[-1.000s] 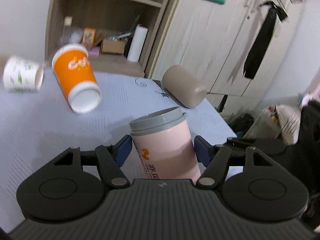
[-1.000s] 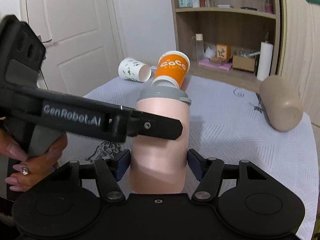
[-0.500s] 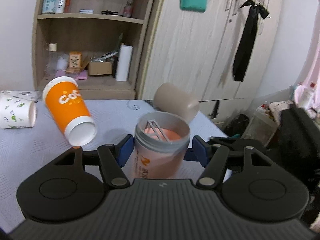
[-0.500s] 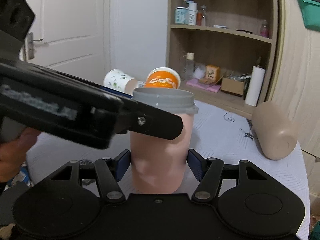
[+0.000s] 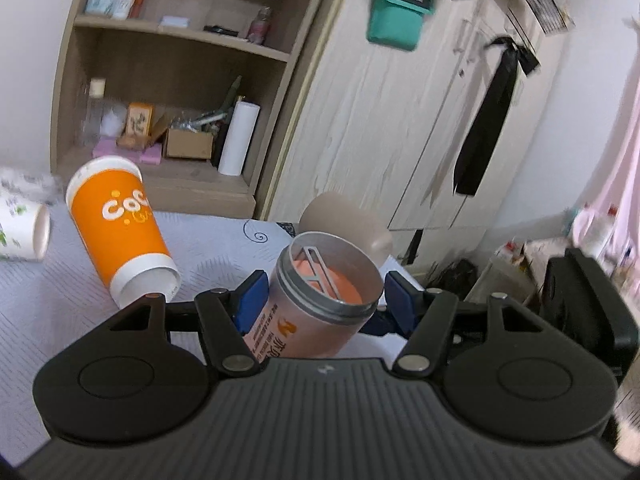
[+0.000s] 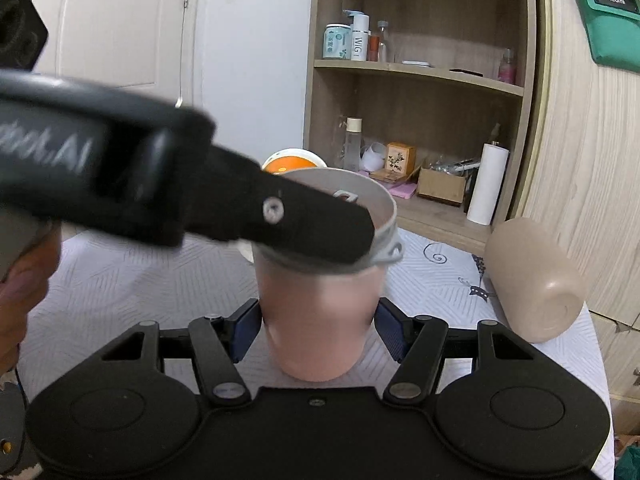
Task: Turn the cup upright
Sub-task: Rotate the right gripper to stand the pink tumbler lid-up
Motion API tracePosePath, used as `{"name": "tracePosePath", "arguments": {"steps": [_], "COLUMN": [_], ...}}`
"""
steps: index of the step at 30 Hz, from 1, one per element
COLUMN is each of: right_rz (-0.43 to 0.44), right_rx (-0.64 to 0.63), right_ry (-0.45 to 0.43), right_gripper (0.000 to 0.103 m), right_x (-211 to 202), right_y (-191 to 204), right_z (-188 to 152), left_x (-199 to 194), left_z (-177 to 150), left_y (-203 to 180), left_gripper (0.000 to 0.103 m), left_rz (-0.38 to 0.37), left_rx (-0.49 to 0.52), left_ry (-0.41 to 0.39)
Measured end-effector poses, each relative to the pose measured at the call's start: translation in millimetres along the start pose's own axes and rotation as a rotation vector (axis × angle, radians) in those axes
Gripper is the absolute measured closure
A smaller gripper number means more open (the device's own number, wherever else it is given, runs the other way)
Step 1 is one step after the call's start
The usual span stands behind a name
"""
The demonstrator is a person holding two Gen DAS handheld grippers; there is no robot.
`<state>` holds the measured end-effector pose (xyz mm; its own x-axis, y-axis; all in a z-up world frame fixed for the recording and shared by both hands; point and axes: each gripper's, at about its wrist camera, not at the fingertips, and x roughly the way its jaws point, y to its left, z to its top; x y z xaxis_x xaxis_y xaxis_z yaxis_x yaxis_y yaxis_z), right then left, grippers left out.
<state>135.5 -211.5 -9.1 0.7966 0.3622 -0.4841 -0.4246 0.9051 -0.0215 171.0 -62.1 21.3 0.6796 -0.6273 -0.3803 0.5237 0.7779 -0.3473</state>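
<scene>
Standing mouth-up on the white-clothed counter [image 6: 120,280], the pink plastic cup with a grey rim [image 6: 320,304] sits between both tools' blue pads. Left tool [image 5: 322,300] and right tool [image 6: 318,326] each flank it, but actual contact is unclear. Orange paper cup [image 5: 124,236] lies at ten o'clock in the left wrist view.

Your way left is blocked by the lying orange paper cup [image 5: 122,232]; the lying tan mug [image 6: 534,280] blocks right.
</scene>
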Motion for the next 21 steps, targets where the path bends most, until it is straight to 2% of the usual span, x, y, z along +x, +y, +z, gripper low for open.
{"name": "tracePosePath", "arguments": {"steps": [4, 10, 21], "right_rz": [0.026, 0.026, 0.023], "right_rx": [0.044, 0.043, -0.049], "right_ry": [0.017, 0.027, -0.015], "right_gripper": [0.035, 0.035, 0.035], "right_x": [6, 13, 8], "right_y": [-9, -13, -5], "right_z": [2, 5, -3], "left_x": [7, 7, 16], "left_z": [-4, -14, -30], "left_y": [10, 13, 2], "left_gripper": [0.039, 0.036, 0.04], "left_rz": [-0.022, -0.046, 0.023], "left_rx": [-0.018, 0.028, 0.18], "left_ry": [-0.011, -0.04, -0.053]}}
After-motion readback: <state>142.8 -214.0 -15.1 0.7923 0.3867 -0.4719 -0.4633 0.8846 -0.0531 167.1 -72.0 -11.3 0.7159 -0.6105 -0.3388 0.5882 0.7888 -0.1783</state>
